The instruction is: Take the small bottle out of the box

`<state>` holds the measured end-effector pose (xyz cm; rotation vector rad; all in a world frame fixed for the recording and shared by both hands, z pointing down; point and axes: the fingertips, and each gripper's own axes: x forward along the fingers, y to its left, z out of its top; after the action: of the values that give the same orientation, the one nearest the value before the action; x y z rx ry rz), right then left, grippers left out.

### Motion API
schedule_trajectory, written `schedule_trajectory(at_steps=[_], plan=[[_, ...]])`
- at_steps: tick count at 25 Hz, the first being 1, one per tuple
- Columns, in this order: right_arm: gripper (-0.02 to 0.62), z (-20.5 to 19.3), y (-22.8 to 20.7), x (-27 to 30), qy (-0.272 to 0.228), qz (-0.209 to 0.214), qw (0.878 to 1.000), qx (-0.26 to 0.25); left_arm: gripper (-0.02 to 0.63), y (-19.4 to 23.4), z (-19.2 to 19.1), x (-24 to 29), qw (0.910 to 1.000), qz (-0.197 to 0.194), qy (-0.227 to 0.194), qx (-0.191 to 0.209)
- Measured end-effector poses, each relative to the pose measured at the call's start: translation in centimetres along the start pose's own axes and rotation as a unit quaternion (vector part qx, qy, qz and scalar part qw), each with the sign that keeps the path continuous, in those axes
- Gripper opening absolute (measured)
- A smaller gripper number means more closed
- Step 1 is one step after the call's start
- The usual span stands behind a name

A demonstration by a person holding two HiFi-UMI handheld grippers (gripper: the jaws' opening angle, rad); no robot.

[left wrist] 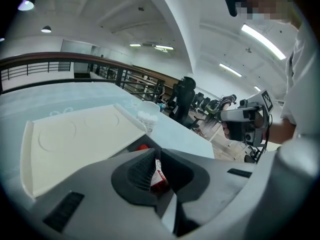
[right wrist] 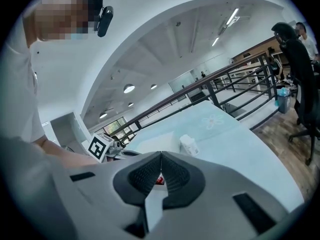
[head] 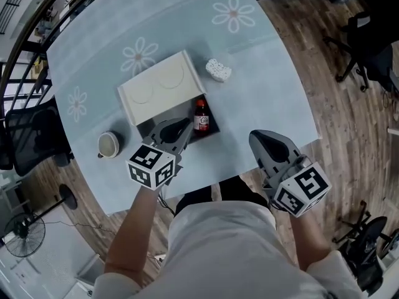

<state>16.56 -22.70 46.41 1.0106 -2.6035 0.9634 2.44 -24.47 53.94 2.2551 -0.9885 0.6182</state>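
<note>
The small bottle (head: 201, 117), with a red cap and red label, lies in the dark open part of the box (head: 214, 129). The box's white lid (head: 159, 86) covers the far part. My left gripper (head: 182, 128) is shut and empty, its tips over the dark tray just left of the bottle. In the left gripper view the bottle (left wrist: 159, 176) shows through the gap below the closed jaws of the left gripper (left wrist: 154, 151). My right gripper (head: 262, 139) hovers over the cloth right of the box, shut and empty; its own view shows the right gripper (right wrist: 161, 155) closed.
A light blue flowered cloth (head: 268, 86) covers the table. A cup (head: 108, 144) stands left of the box. A white crumpled wad (head: 218, 70) lies beyond the box's right corner. Office chairs (head: 368, 42) and a railing surround the table.
</note>
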Motion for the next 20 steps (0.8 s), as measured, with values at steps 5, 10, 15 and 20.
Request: schedule_trajectory(at_steps=[5,10,15,20], plan=[[0.021,-0.6,-0.7,0.5,0.008,-0.006,1.0,0.009,0.121,0.6,-1.2,1.6,0.9994,-0.01,0.031,-0.013],[0.021,-0.9,-0.9,1.0,0.012,-0.005,1.0,0.014,0.148,0.7,-2.3,2.9,0.9979,-0.014,0.061,-0.016],[0.021,-1.5,-1.4,1.3,0.018,-0.007,1.0,0.021,0.203,1.1,-3.3,4.0,0.9955,-0.014,0.09,-0.026],[0.021,-1.9,-2.1,1.4,0.023,-0.01,0.999,0.028,0.215,1.5,-3.6,5.0,0.9929,-0.008,0.114,-0.034]])
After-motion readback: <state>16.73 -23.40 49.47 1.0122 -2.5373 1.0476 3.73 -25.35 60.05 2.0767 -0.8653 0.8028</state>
